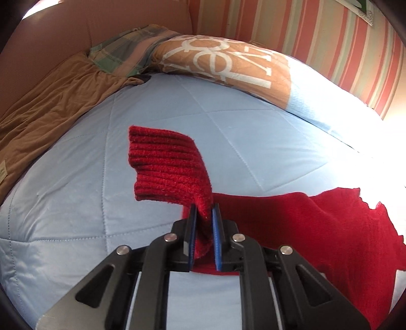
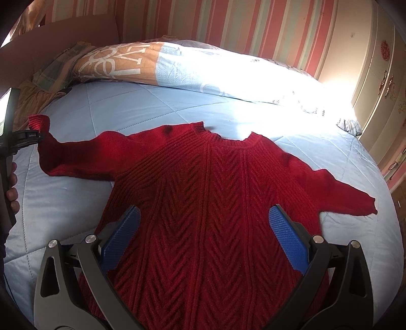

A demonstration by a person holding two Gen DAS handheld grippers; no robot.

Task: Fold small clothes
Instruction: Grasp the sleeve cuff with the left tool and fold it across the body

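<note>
A red knitted sweater (image 2: 203,203) is spread flat, front up, on a pale blue quilted bedspread (image 2: 63,203), its body nearest the right wrist camera and its neckline toward the far side. The right gripper (image 2: 204,229) is held above the sweater's body with its blue-padded fingers (image 2: 289,241) spread wide and nothing gripped between them. Farther off to the left, the left gripper (image 1: 205,210) is seen clamped on the ribbed cuff (image 1: 167,165) of the sweater's sleeve, the cuff standing up past the fingertips while the sleeve trails back toward the body. The opposite sleeve (image 2: 342,193) is laid out flat on the bedspread to the right. Beyond the sweater, a folded duvet with white lettering (image 2: 121,63) is stretched across the bed, and a brown cloth (image 1: 50,101) is bunched at the far left. A striped wall (image 2: 228,20) is seen behind.
</note>
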